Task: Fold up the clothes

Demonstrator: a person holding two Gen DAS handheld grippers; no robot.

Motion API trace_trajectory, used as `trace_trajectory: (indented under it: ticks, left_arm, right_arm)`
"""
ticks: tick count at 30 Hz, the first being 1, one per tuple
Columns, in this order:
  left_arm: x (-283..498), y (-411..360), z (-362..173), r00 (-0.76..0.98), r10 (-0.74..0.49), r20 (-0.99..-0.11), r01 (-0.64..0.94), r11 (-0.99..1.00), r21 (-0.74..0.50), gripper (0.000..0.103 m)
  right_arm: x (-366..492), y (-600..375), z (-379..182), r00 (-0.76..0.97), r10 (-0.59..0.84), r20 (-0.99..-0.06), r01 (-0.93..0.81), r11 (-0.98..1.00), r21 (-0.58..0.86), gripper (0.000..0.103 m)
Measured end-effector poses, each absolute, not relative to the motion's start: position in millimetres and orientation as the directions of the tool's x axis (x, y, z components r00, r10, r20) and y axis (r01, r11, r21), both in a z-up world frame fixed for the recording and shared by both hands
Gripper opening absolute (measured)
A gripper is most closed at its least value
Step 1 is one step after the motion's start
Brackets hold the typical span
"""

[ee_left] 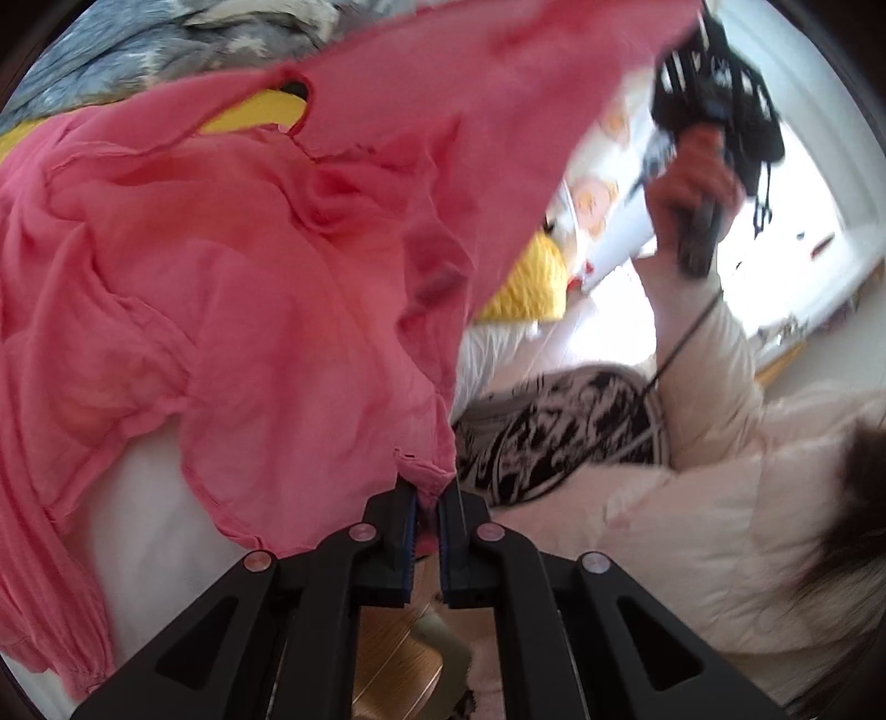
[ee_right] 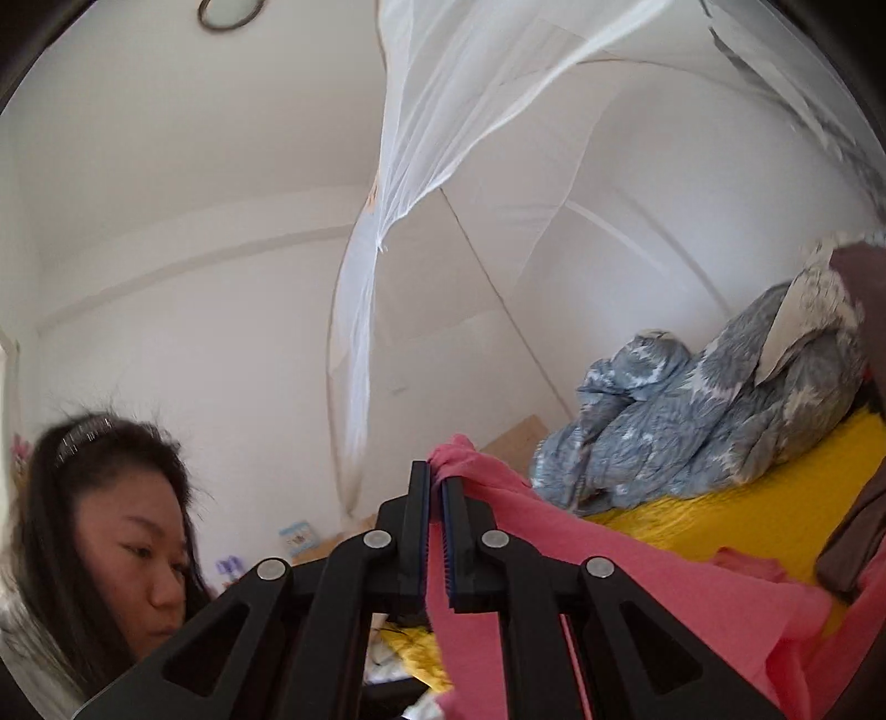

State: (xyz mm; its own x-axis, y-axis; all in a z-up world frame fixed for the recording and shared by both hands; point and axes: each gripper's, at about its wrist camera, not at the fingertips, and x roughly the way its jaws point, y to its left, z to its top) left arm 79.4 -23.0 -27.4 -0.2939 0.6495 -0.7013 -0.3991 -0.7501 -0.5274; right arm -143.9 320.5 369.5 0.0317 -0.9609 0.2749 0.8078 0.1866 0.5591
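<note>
Pink garment (ee_left: 221,288), two hand-held grippers

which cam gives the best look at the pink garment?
Left wrist. The pink garment fills most of the frame there, spread and rumpled, one edge pinched in the left tongs, its far end raised by the right tongs. Right wrist shows only a bunched corner between those tongs and a strip trailing down over the yellow bedspread.

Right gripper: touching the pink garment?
Touching. The right wrist view shows the right gripper shut on the pink garment, cloth pinched between its pads.
</note>
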Motion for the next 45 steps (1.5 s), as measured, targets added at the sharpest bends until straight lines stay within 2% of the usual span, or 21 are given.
trace_trajectory:
  ticks: [5, 8, 12, 16, 20, 21, 22, 23, 24, 25, 26, 27, 30, 31, 32, 34, 37, 39, 42, 45]
  left_arm:
    - [88, -14, -30, -0.253, 0.645, -0.721, -0.442, -0.74, -0.507, 0.005]
    - [88, -22, -28, -0.277, 0.654, -0.704, -0.419, -0.742, -0.524, 0.006]
    - [87, -42, -18, -0.346, 0.671, -0.656, -0.376, -0.74, -0.558, 0.016]
    - [91, -25, -26, -0.282, 0.632, -0.721, -0.42, -0.757, -0.5, 0.018]
    - [98, -2, -36, -0.21, 0.573, -0.792, -0.485, -0.764, -0.424, 0.018]
    - [99, 0, -37, -0.205, 0.563, -0.801, -0.489, -0.767, -0.415, 0.019]
    - [100, -4, -36, -0.21, 0.565, -0.798, -0.483, -0.769, -0.418, 0.02]
    - [102, -7, -34, -0.216, 0.569, -0.793, -0.475, -0.771, -0.424, 0.025]
    - [104, -15, -30, -0.225, 0.592, -0.774, -0.468, -0.762, -0.447, 0.036]
    - [106, -23, -24, -0.233, 0.618, -0.751, -0.466, -0.749, -0.471, 0.043]
    - [110, -32, -17, -0.251, 0.641, -0.725, -0.472, -0.735, -0.487, 0.059]
    - [114, -43, -6, -0.289, 0.656, -0.697, -0.482, -0.729, -0.486, 0.07]
    - [129, -75, 23, -0.404, 0.68, -0.612, -0.501, -0.724, -0.474, 0.075]
    - [133, -89, 32, -0.448, 0.668, -0.594, -0.488, -0.739, -0.464, 0.076]
    - [136, -104, 41, -0.492, 0.652, -0.577, -0.471, -0.757, -0.453, 0.077]
    - [137, -128, 59, -0.568, 0.611, -0.552, -0.427, -0.791, -0.438, 0.079]
    - [104, -143, 84, -0.624, 0.543, -0.562, -0.329, -0.835, -0.442, 0.084]
    - [73, -150, 99, -0.644, 0.498, -0.581, -0.257, -0.856, -0.448, 0.084]
    - [8, -165, 97, -0.639, 0.506, -0.58, -0.181, -0.831, -0.525, 0.084]
    - [-65, -167, 74, -0.602, 0.51, -0.615, -0.064, -0.798, -0.6, 0.084]
  right_arm:
    - [-159, 323, 372, 0.087, -0.924, 0.373, 0.75, 0.308, 0.586, 0.004]
    - [-147, 313, 369, 0.135, -0.941, 0.309, 0.772, 0.295, 0.563, 0.004]
    - [-121, 289, 362, 0.291, -0.935, 0.203, 0.769, 0.355, 0.532, 0.007]
    - [-89, 255, 345, 0.392, -0.918, 0.059, 0.763, 0.36, 0.537, 0.008]
    - [-78, 216, 324, 0.448, -0.893, -0.042, 0.726, 0.336, 0.6, 0.009]
    - [-76, 208, 320, 0.434, -0.896, -0.097, 0.737, 0.291, 0.61, 0.013]
    - [-75, 201, 316, 0.42, -0.894, -0.157, 0.749, 0.244, 0.616, 0.027]
    - [-72, 197, 311, 0.408, -0.884, -0.227, 0.769, 0.199, 0.607, 0.043]
    - [-68, 193, 305, 0.395, -0.868, -0.3, 0.792, 0.157, 0.59, 0.049]
    - [-65, 194, 302, 0.378, -0.86, -0.343, 0.811, 0.129, 0.571, 0.052]
    - [-62, 198, 300, 0.359, -0.856, -0.373, 0.827, 0.107, 0.552, 0.052]
    - [-59, 202, 298, 0.339, -0.851, -0.402, 0.843, 0.085, 0.531, 0.052]
    - [-70, 234, 297, 0.256, -0.899, -0.355, 0.835, 0.021, 0.551, 0.052]
    - [-74, 246, 297, 0.226, -0.915, -0.334, 0.828, 0.0, 0.561, 0.056]
    - [-79, 257, 297, 0.195, -0.929, -0.314, 0.82, -0.021, 0.571, 0.066]
    - [-93, 269, 297, 0.082, -0.955, -0.284, 0.797, -0.109, 0.595, 0.075]
    - [-119, 259, 292, -0.119, -0.917, -0.38, 0.746, -0.336, 0.575, 0.075]
    - [-137, 240, 284, -0.195, -0.864, -0.465, 0.696, -0.456, 0.554, 0.075]
    - [-169, 208, 272, -0.249, -0.768, -0.59, 0.629, -0.591, 0.505, 0.075]
    - [-198, 175, 267, -0.294, -0.68, -0.672, 0.614, -0.673, 0.412, 0.075]
